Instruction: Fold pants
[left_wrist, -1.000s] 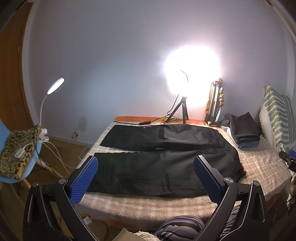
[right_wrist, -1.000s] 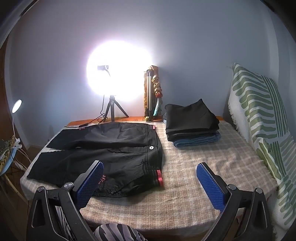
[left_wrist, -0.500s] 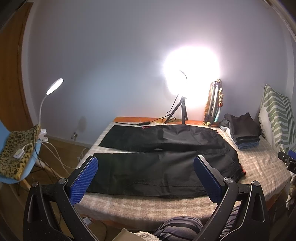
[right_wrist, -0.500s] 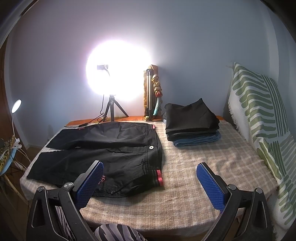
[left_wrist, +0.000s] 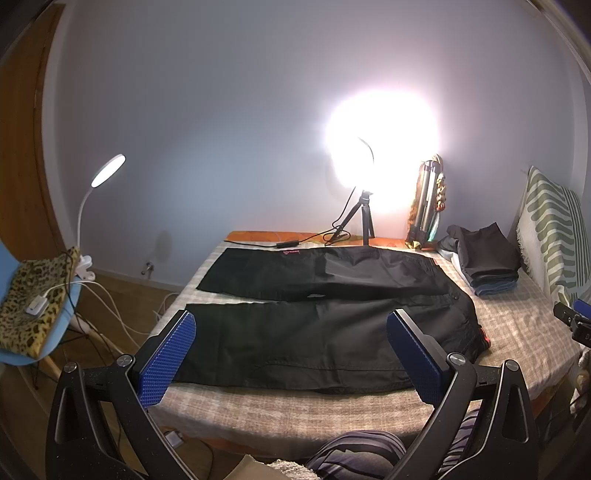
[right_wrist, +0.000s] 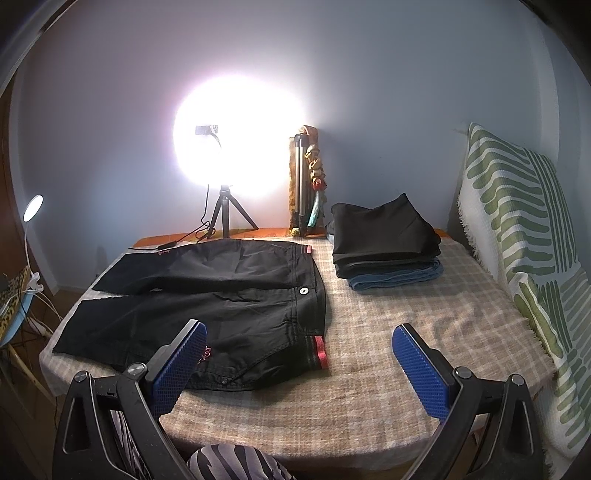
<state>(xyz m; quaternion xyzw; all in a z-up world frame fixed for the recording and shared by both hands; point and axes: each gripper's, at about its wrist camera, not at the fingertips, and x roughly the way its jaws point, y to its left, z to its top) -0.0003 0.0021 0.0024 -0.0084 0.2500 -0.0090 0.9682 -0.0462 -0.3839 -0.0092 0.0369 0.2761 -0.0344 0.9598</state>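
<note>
1. Left wrist view: the left gripper (left_wrist: 290, 354) hovers at the near edge of a bed (left_wrist: 295, 410) covered in a checked beige blanket, its blue-padded jaws spread wide and holding nothing.
2. Black pants (left_wrist: 325, 314) lie flat on the bed, both legs stretched toward the left and the waistband toward the right. The two legs lie side by side, the far one slightly overlapping the near one.
3. Behind the pants, a ring light (left_wrist: 380, 136) on a small tripod glares so strongly that its own shape is washed out. A folded tripod (left_wrist: 424, 206) leans on the wall beside it.
4. A pile of folded clothes (left_wrist: 484, 262) sits at the far right, near a green-striped pillow (left_wrist: 554, 229). A desk lamp (left_wrist: 107, 173) and a chair with leopard-print fabric (left_wrist: 33, 295) stand left of the bed.
5. The right gripper is only a dark fragment at the right edge, too cut off to read here.
6. Right wrist view: the right gripper (right_wrist: 299, 365) hovers over the near right part of the bed, jaws wide apart and empty. The left blue pad covers a part of the pants beside the waistband (right_wrist: 316, 332), which shows a red stripe.
7. The folded clothes and striped pillow lie well clear of the pants.
8. Compared with half a second earlier, both views look almost unchanged; the pants lie as they did.
</note>
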